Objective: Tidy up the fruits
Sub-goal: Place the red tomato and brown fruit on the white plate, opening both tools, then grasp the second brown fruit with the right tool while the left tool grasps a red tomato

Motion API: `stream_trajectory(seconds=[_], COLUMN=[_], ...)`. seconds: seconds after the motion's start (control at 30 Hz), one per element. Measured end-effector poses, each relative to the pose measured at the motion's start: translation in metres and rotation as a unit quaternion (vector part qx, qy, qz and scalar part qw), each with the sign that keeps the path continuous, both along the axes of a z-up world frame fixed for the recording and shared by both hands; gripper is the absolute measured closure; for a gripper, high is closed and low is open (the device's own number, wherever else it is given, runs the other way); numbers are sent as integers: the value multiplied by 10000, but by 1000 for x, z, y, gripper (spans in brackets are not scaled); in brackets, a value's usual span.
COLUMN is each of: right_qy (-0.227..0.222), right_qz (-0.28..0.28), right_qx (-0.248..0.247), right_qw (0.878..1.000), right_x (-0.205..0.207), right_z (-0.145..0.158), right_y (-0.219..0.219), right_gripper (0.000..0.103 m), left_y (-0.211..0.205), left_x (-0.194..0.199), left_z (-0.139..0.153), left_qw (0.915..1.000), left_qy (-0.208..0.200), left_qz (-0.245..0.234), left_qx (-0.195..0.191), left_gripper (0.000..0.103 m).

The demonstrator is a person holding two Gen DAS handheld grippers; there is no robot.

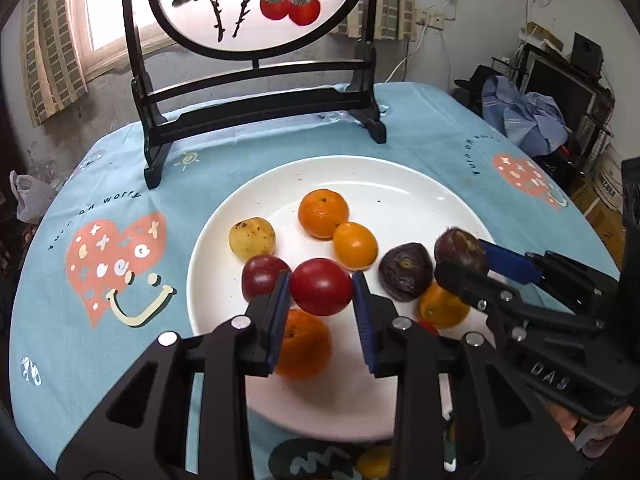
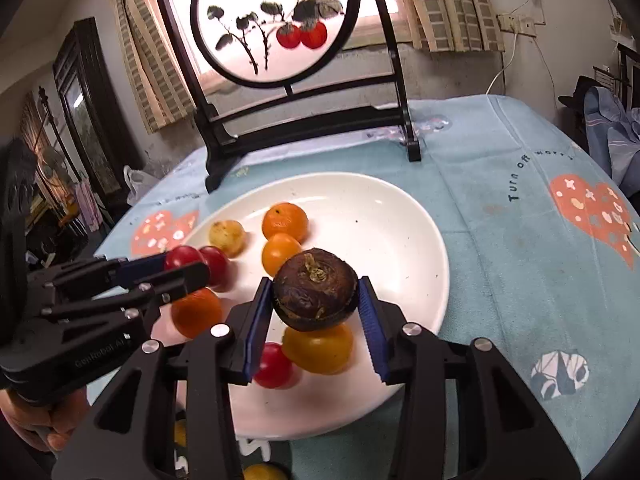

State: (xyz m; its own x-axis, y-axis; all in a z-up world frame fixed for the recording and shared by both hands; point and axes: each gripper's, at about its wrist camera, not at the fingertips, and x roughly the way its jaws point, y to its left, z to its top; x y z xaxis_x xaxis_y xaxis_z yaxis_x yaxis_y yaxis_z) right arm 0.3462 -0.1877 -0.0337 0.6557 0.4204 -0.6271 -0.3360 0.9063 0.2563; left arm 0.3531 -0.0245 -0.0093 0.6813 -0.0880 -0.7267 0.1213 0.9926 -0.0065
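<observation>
A white plate [image 1: 400, 184] holds several fruits: an orange [image 1: 323, 213], a yellow-orange fruit [image 1: 355, 245], a spotted yellow fruit [image 1: 252, 238], a red one [image 1: 262, 276], a dark brown one [image 1: 406, 270] and more oranges. My left gripper [image 1: 321, 292] is shut on a red tomato [image 1: 321, 286] just above the plate. My right gripper [image 2: 314, 300] is shut on a dark brown wrinkled fruit [image 2: 315, 288] above the plate [image 2: 380, 216]; this gripper also shows in the left wrist view [image 1: 464, 260], at the right.
A black wooden stand with a round painted screen [image 1: 256, 0] stands on the table behind the plate. The blue patterned tablecloth [image 1: 120, 248] covers the round table. A small yellow fruit [image 1: 374, 460] lies on the cloth near the plate's front edge. Clutter stands beyond the table's right edge.
</observation>
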Motion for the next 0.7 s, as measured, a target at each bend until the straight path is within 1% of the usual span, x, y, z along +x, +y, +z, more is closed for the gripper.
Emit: stream_trajectory(seconds=[0.03, 0.07, 0.13, 0.17, 0.2, 0.27, 0.37, 0.43, 0.5, 0.53, 0.6, 0.67, 0.7], right_qy=[-48, -179, -369, -471, -604, -701, -648, -623, -647, -650, -618, -503, -477], right_qz=[-29, -116, -88, -81, -86, -39, 182, 381, 658, 806, 1128, 1526, 1675], right_qx=[20, 33, -24, -48, -25, 37, 187, 168, -40, -158, -419, -717, -886], right_qw=[10000, 9998, 9993, 9988, 9981, 9975, 9976, 9972, 9957, 9945, 9908, 9844, 9807], right_x=[-3, -9, -19, -25, -36, -50, -73, -85, -99, -105, -119, -132, -137], right_z=[2, 7, 15, 20, 26, 30, 31, 31, 27, 26, 18, 10, 6], right_y=[-2, -6, -7, -8, -10, -11, -9, -3, 7, 11, 22, 34, 40], right_gripper=[47, 43, 42, 42, 42, 42, 42, 42, 42, 42, 42, 42, 42], left_y=[0, 2, 3, 4, 6, 8, 13, 20, 30, 37, 50, 64, 71], left_x=[0, -2, -14, -19, -27, -42, -66, -86, -105, -117, -135, -145, -147], left_z=[0, 3, 11, 15, 19, 25, 31, 31, 29, 27, 19, 12, 7], left_qw=[10000, 9996, 9990, 9989, 9987, 9980, 9970, 9964, 9949, 9935, 9921, 9908, 9902], left_qy=[13, -81, -302, -340, -381, -463, -554, -561, -659, -770, -874, -855, -747], left_qz=[76, 238, 295, 287, 317, 389, 489, 588, 743, 821, 891, 1049, 1176], left_qx=[55, 145, 152, 144, 149, 175, 241, 241, 191, 147, 138, 61, -10], left_gripper=[41, 30, 22, 19, 18, 16, 11, 9, 7, 5, 5, 5, 5])
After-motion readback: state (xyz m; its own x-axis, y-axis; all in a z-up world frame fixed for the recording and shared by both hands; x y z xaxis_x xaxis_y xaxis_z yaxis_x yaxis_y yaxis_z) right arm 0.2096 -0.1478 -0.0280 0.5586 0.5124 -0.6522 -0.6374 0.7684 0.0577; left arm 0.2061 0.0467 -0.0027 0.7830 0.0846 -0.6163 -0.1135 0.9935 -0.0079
